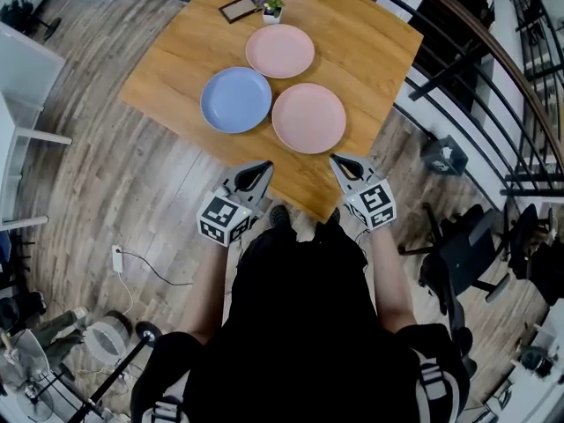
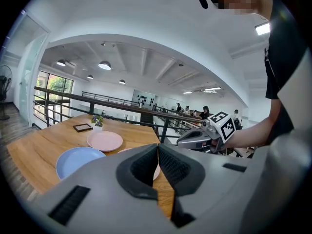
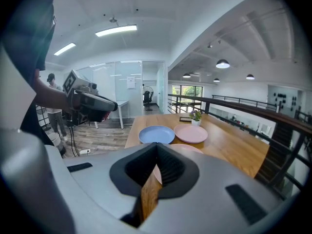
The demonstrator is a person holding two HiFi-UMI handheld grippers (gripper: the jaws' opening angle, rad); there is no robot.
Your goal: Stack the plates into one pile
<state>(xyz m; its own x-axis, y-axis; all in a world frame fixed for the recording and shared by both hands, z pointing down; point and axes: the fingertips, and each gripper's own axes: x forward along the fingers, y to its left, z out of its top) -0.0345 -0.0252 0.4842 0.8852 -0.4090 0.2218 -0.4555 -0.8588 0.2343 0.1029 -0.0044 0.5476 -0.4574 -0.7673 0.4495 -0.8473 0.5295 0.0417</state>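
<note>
Three plates lie apart on the wooden table point(image 1: 176, 69): a blue plate point(image 1: 235, 99) at the left, a pink plate point(image 1: 308, 117) nearest me at the right, and a second pink plate point(image 1: 279, 50) farther back. My left gripper point(image 1: 263, 167) hovers at the table's near edge, just short of the blue plate, shut with nothing in it. My right gripper point(image 1: 337, 161) hangs over the near edge beside the near pink plate, also shut and empty. In the left gripper view the blue plate point(image 2: 78, 161) and far pink plate point(image 2: 105, 140) lie ahead of the jaws.
A small potted plant point(image 1: 271, 6) and a dark framed card point(image 1: 239, 8) stand at the table's far side. A railing point(image 1: 493, 69) runs along the right, with a black chair point(image 1: 463, 258) below it. A white power strip point(image 1: 117, 259) lies on the floor at left.
</note>
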